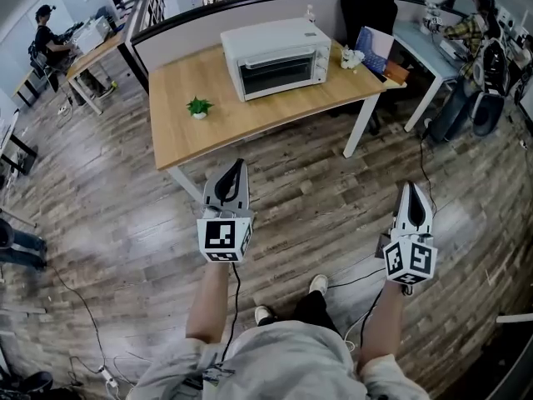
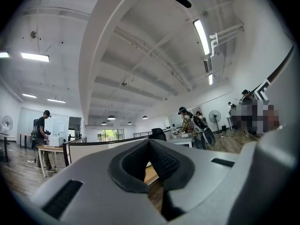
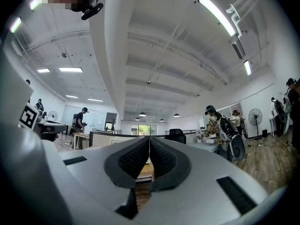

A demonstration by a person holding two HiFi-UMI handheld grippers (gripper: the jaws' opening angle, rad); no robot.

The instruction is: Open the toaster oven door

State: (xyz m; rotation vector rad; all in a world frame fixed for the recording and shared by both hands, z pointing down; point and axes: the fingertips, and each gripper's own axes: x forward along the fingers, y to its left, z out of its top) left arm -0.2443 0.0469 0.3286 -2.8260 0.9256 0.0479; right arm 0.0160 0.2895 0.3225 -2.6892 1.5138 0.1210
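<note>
A white toaster oven [image 1: 276, 57] stands at the back of a wooden table [image 1: 250, 119], its dark glass door [image 1: 280, 74] closed and facing me. My left gripper [image 1: 240, 165] is shut and empty, held over the floor just short of the table's near left corner. My right gripper [image 1: 410, 187] is also shut and empty, further right over the floor and well short of the table. In the left gripper view the left gripper's [image 2: 149, 142] black pads meet at the tip. The right gripper view shows the right gripper [image 3: 149, 139] with its pads pressed together, nothing between them.
A small potted plant [image 1: 198, 107] sits on the table's left part; a small figure [image 1: 351, 57] and a blue book [image 1: 375, 50] lie at its right end. A grey partition and a black chair [image 1: 368, 7] stand behind. People work at desks on both sides. Cables [image 1: 83, 315] run across the floor.
</note>
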